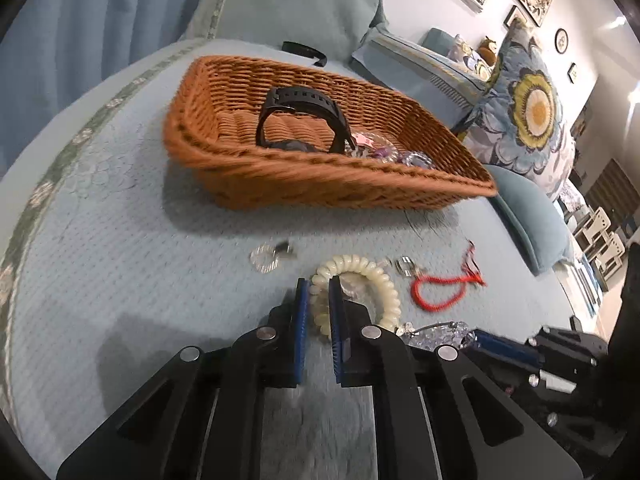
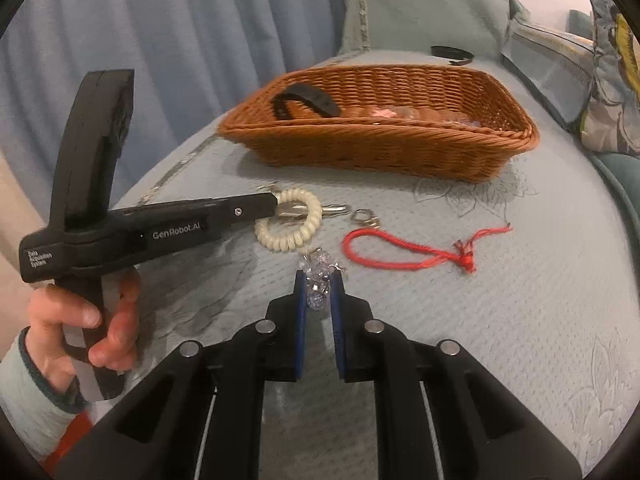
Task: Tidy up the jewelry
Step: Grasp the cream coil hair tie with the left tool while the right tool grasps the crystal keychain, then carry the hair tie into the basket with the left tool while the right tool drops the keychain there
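Observation:
A wicker basket [image 1: 248, 168] [image 2: 380, 148] stands on the bed with a black watch [image 1: 304, 114] [image 2: 308, 102] and some beaded pieces [image 1: 384, 152] in it. My left gripper [image 1: 319, 292] is shut on a cream coil bracelet [image 1: 372, 276] [image 2: 288, 236] that lies on the bedspread. My right gripper [image 2: 319, 286] is shut on a clear crystal bead bracelet [image 2: 319, 276] [image 1: 436, 334], low over the bedspread. A red cord bracelet [image 1: 444, 286] [image 2: 404, 258], a small silver ring piece [image 1: 406, 266] [image 2: 364, 216] and a clear bead ring [image 1: 265, 258] lie nearby.
A black band [image 1: 304, 51] [image 2: 452, 53] lies behind the basket. Pillows [image 1: 520, 108] and a teal cushion [image 1: 532, 220] are on the right. A blue curtain [image 2: 160, 40] hangs behind the bed. The bedspread's edge [image 1: 48, 184] runs along the left.

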Demonstrator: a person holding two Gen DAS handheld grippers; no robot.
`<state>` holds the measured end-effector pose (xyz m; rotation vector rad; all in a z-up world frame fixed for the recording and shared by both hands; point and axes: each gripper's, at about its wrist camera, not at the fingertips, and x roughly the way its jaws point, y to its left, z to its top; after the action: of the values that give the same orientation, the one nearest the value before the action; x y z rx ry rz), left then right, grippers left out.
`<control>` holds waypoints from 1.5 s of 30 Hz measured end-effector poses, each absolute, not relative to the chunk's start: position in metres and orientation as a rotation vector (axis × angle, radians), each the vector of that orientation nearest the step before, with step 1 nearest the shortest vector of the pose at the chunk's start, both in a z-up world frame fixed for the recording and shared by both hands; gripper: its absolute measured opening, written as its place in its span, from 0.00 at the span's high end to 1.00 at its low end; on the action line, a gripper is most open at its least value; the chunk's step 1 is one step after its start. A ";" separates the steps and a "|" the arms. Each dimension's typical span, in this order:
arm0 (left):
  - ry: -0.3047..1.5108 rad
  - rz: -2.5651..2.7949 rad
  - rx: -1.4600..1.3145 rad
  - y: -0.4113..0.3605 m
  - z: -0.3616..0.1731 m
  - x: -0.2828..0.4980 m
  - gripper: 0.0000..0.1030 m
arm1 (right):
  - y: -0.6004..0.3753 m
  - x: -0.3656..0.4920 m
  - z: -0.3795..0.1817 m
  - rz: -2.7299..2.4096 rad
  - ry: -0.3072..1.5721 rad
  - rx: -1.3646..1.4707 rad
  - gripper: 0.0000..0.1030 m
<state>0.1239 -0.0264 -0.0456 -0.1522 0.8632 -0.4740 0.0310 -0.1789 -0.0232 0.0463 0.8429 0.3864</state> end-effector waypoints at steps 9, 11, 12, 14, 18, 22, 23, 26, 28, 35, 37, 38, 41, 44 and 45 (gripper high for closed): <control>0.876 -0.454 -0.148 0.010 -0.042 0.067 0.92 | -0.184 0.016 -0.016 0.385 0.886 0.044 0.91; 0.888 -0.445 -0.128 0.010 -0.050 0.062 0.92 | -0.193 0.017 -0.024 0.376 0.906 0.067 0.91; 0.883 -0.443 -0.123 0.010 -0.053 0.061 0.92 | -0.198 0.018 -0.028 0.379 0.917 0.077 0.91; 0.859 -0.450 -0.106 0.011 -0.053 0.057 0.91 | -0.201 0.019 -0.032 0.371 0.919 0.084 0.91; 0.840 -0.463 -0.098 0.012 -0.054 0.053 0.86 | -0.211 0.025 -0.038 0.359 0.939 0.138 0.81; 0.827 -0.459 -0.089 0.012 -0.053 0.050 0.84 | -0.219 0.025 -0.036 0.322 0.906 0.154 0.50; 0.824 -0.460 -0.084 0.010 -0.053 0.050 0.81 | -0.220 0.025 -0.035 0.331 0.899 0.165 0.50; 0.814 -0.452 -0.045 0.005 -0.053 0.047 0.77 | -0.212 0.028 -0.040 0.329 0.920 0.126 0.50; 0.808 -0.440 -0.017 0.001 -0.054 0.046 0.77 | -0.197 0.026 -0.045 0.286 0.918 0.027 0.50; 0.759 -0.357 0.161 -0.023 -0.058 0.036 0.77 | -0.166 0.015 -0.046 0.272 0.896 -0.149 0.88; 0.753 -0.374 0.150 -0.021 -0.057 0.035 0.91 | -0.170 0.013 -0.044 0.281 0.892 -0.125 0.88; 0.751 -0.379 0.140 -0.019 -0.056 0.035 0.91 | -0.172 0.012 -0.042 0.285 0.889 -0.109 0.88; 0.737 -0.403 0.092 -0.012 -0.052 0.034 0.92 | -0.177 0.009 -0.027 0.302 0.849 -0.065 0.88; 0.682 -0.419 0.050 -0.009 -0.042 0.028 0.92 | -0.182 0.009 -0.012 0.320 0.818 -0.020 0.88; 0.663 -0.421 0.041 -0.010 -0.039 0.026 0.92 | -0.185 0.008 -0.005 0.326 0.805 -0.002 0.88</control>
<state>0.0256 -0.0100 -0.0385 0.0405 0.6628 -0.4208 0.0078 -0.1852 -0.0053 -0.0021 0.8052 0.3257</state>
